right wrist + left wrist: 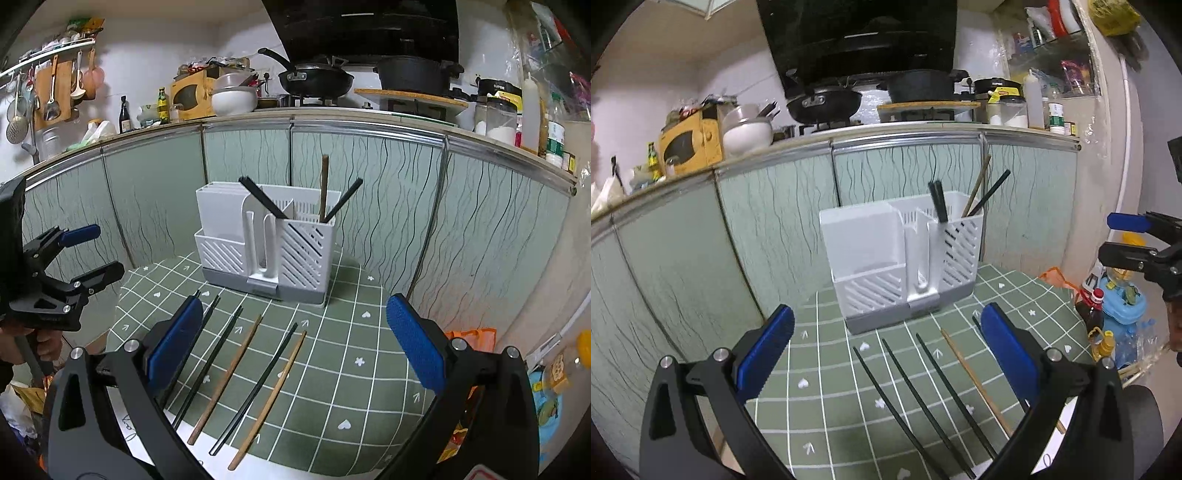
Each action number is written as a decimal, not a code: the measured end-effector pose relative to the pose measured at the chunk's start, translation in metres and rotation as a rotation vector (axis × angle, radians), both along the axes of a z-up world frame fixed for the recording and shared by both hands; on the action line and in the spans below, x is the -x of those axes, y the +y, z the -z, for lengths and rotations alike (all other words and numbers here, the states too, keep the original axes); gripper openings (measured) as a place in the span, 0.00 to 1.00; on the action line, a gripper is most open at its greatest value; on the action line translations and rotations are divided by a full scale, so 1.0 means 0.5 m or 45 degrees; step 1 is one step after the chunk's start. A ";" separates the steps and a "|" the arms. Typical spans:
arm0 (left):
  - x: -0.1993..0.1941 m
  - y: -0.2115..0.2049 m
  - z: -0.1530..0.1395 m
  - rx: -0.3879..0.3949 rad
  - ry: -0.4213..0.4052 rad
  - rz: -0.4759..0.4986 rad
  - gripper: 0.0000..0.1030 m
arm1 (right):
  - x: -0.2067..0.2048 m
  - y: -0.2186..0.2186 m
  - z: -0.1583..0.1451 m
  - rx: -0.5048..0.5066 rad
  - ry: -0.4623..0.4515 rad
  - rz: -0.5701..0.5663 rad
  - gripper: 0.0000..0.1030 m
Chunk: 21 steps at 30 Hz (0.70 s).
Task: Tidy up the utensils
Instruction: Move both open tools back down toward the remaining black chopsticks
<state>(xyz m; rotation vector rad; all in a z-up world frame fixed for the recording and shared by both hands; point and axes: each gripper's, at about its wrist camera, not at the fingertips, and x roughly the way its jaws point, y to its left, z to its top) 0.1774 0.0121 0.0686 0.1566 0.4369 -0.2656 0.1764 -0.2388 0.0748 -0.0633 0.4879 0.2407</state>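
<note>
A white slotted utensil holder (901, 258) (266, 240) stands at the back of a green checked tabletop (842, 413) (351, 369). Black and wooden chopsticks stand in its right compartment (938, 203) (324, 188). Several loose chopsticks lie on the cloth in front: black ones (905, 398) (255, 387) and wooden ones (975, 380) (225, 376). My left gripper (886, 354) is open and empty above them. My right gripper (295, 343) is open and empty over the loose chopsticks. Each gripper shows at the edge of the other's view (1134, 240) (77, 254).
A counter with green patterned cabinet doors (775, 206) (406, 192) runs behind the table, carrying a wok (314, 79), a pot, jars and bottles. Bottles and bags (1115, 310) sit on the floor to the right of the table.
</note>
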 end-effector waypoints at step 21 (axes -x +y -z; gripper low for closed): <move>0.028 0.059 0.182 0.145 0.168 -0.145 0.96 | 0.022 0.016 0.155 0.039 0.051 0.098 0.92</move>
